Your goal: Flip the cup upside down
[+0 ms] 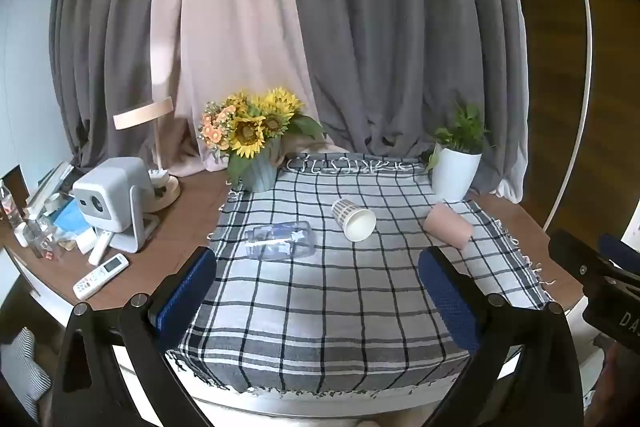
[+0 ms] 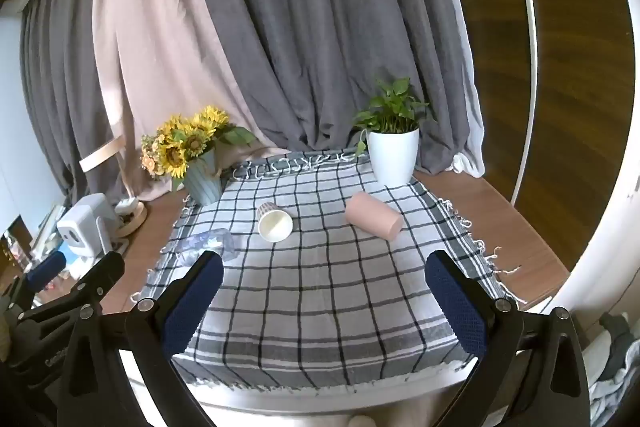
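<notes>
Paper cup (image 1: 354,223) lies sideways mid-cloth (image 1: 320,307), seemingly clear of both spread tongs.

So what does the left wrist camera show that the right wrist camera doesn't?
Only the left wrist view shows the white remote on the bare wood and the whole clear plastic bottle. Only the right wrist view shows the pink cup unclipped, plus the left hand-held gripper from the side. Both show the paper cup on its side, mouth toward the cameras, the checked cloth, sunflowers and potted plant.
</notes>
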`<state>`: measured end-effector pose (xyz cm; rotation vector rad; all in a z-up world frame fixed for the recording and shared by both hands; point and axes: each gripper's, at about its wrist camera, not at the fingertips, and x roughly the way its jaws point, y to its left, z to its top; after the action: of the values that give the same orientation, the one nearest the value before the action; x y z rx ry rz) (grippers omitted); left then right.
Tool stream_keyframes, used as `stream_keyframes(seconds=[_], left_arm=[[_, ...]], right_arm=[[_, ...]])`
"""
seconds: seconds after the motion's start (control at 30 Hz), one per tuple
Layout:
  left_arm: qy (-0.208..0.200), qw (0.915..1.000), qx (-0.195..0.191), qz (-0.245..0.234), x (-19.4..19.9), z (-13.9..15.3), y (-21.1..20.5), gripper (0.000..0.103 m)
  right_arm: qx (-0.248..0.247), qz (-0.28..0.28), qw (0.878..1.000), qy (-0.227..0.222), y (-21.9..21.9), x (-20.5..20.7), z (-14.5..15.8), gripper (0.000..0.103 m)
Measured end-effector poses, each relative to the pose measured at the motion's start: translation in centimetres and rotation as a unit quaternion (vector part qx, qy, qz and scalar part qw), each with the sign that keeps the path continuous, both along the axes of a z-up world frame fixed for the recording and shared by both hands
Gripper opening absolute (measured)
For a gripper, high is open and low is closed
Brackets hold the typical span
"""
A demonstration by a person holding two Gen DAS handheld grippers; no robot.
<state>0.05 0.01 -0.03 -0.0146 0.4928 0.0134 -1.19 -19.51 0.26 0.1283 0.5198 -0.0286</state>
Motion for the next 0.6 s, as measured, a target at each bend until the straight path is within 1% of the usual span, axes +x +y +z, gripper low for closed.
stream_keyframes(seconds=[0.2,0.3,0.47,0.6], left_arm=[[-0.006,1.0,-0.004,0.005,0.1,-0.23,0.0,0.103],[-0.007,0.9999,-0.007,0.004,0.21,0.26,0.01,0.103],[-0.007,0.9999,-0.007,0.004,0.2,0.31,0.01,0.103],[-0.006,0.9999,-0.007,0.003,0.32,0.49,-0.12,0.103]], right_arm=[[0.003,0.001,1.0,0.001,0.01,0.06,0.0,0.102],[0.004,0.001,1.0,-0.002,-0.04,-0.03,-0.01,0.102],[0.005,0.002,1.0,-0.003,-0.08,-0.06,-0.07,0.102],[0.005,0.001,1.0,-0.004,-0.25,0.38,0.43,0.102]])
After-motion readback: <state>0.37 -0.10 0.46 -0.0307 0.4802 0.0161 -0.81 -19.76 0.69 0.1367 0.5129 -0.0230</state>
